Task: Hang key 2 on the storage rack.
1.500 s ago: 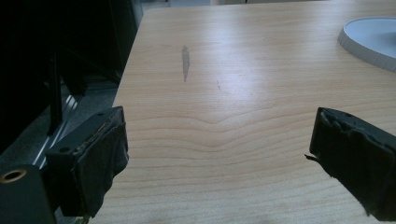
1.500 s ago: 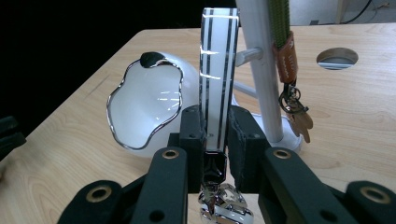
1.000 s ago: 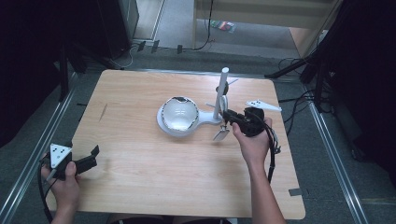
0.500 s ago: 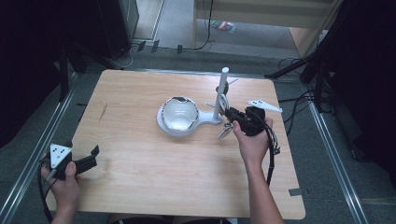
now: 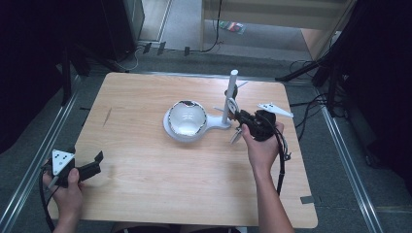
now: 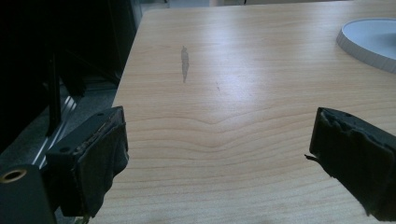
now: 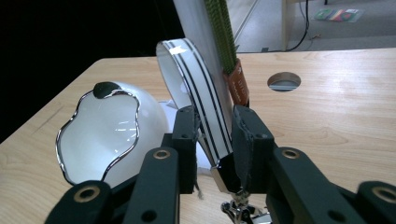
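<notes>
At the desk's [image 5: 145,194] near left corner, the left gripper [image 5: 92,167] rests low in the person's left hand [image 5: 68,187]. In the left gripper view its 2 jaws stand wide apart with bare wood between them, holding nothing, and the rim of a white base [image 6: 369,39] shows far off at the upper right.

Near the middle of the desk sits a white stand [image 5: 184,136] carrying a glossy white bowl [image 5: 187,119] with a chrome edge. From the stand's right end a white post [image 5: 228,97] rises upright.

Just right of the post, the right gripper [image 5: 240,116] points toward it from the person's right hand [image 5: 262,145]. In the right gripper view, a white strap with 2 black stripes [image 7: 203,100] arches up and runs down between the 2 jaws, which sit close on either side of it; they have just been opening a little. The left jaw appears to touch the strap, but whether the right one still presses on it I cannot tell. A small metal clip [image 7: 240,210] hangs at the strap's lower end, below the jaws. Behind the strap, a green ribbed strip with an orange tag [image 7: 236,84] runs along the post. Farther right, the desk has a round hole [image 7: 284,81].
</notes>
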`<action>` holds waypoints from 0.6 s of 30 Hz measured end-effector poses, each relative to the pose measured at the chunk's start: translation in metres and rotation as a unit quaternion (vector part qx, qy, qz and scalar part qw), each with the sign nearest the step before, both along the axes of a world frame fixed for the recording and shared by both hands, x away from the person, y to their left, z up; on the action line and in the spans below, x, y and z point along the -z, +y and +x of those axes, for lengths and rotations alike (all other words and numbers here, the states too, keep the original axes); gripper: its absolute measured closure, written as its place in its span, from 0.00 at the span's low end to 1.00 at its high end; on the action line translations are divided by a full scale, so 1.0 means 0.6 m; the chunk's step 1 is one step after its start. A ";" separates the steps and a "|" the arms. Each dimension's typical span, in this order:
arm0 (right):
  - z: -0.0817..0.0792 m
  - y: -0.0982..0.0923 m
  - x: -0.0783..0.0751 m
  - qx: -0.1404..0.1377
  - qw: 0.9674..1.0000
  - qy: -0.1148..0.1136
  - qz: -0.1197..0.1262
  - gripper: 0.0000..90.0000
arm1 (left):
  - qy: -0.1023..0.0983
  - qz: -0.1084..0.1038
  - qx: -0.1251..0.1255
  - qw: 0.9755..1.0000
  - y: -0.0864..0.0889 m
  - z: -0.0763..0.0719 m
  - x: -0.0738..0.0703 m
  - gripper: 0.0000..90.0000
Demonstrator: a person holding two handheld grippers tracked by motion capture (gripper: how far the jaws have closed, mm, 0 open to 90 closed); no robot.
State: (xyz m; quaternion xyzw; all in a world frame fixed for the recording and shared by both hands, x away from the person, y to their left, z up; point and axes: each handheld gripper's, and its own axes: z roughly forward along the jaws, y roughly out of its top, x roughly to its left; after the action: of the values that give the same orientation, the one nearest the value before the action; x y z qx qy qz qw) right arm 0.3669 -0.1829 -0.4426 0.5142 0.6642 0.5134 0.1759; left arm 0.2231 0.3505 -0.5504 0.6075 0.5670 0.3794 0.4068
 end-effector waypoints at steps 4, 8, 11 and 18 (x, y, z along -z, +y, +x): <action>0.003 -0.004 0.003 0.020 1.000 -0.009 -0.006 0.79 | 0.000 0.000 0.000 1.000 0.000 0.000 0.000 0.06; 0.006 -0.002 0.009 0.020 1.000 -0.008 -0.020 0.76 | 0.002 -0.001 0.001 1.000 0.000 0.000 0.000 0.06; 0.004 0.001 0.011 0.023 0.999 -0.016 -0.029 0.71 | 0.002 0.000 0.002 1.000 0.000 0.001 0.000 0.06; 0.002 0.001 0.016 0.034 0.998 -0.036 -0.046 0.59 | 0.003 0.001 0.002 1.000 0.000 0.001 0.000 0.06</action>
State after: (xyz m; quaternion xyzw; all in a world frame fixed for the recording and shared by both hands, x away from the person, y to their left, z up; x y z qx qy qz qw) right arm 0.3684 -0.1821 -0.4523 0.5093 0.6626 0.4937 0.2406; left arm 0.2238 0.3506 -0.5503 0.6099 0.5665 0.3774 0.4058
